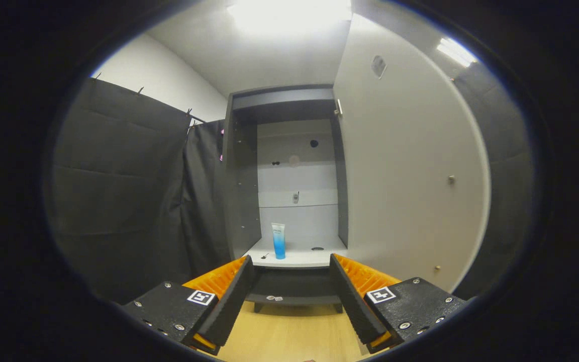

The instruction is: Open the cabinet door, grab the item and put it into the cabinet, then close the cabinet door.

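Fingers stand spread wide apart with nothing between them, pointing at the cabinet whose door is swung open to the right. Beyond them a tube (blue fading to white) stands upright on the cabinet's pale shelf, above the wooden floor.
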Demonstrator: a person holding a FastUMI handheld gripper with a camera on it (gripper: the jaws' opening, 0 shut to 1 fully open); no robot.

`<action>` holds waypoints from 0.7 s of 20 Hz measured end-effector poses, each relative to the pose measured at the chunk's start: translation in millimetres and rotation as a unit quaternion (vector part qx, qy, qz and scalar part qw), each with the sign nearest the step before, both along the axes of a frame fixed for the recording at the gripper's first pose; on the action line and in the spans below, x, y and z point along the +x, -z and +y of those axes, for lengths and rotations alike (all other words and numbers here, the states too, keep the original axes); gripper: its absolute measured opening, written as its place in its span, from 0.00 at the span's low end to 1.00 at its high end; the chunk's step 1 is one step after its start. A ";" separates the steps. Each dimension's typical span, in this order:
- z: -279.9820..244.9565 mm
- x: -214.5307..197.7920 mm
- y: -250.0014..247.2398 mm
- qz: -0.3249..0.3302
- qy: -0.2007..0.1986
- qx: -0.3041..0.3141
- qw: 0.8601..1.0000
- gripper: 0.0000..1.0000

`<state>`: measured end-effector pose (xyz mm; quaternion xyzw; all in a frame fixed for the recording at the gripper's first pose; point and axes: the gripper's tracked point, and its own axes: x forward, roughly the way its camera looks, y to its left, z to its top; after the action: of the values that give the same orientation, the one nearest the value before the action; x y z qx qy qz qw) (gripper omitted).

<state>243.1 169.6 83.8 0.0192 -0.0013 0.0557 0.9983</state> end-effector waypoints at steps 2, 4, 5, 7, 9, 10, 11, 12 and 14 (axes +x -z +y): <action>-13.0 -24.9 -6.6 -0.009 0.011 0.001 1.000 0.93; -32.0 -45.9 -13.4 -0.014 0.025 0.002 1.000 0.93; -40.6 -55.0 -18.5 -0.018 0.033 0.004 0.999 0.93; -65.5 -70.9 -29.1 -0.023 0.054 0.008 0.998 0.93; -90.2 -84.7 -36.4 -0.027 0.078 0.010 0.997 0.93; -102.3 -90.0 -40.0 -0.029 0.089 0.011 0.996 0.93; -113.5 -94.3 -42.0 -0.031 0.101 0.013 0.994 0.93; -125.4 -98.7 -45.2 -0.034 0.112 0.016 0.993 0.93; -150.5 -101.9 -45.5 -0.036 0.142 0.013 0.989 0.93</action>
<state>141.2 19.1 129.2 0.0295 -0.0405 -0.0861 0.9950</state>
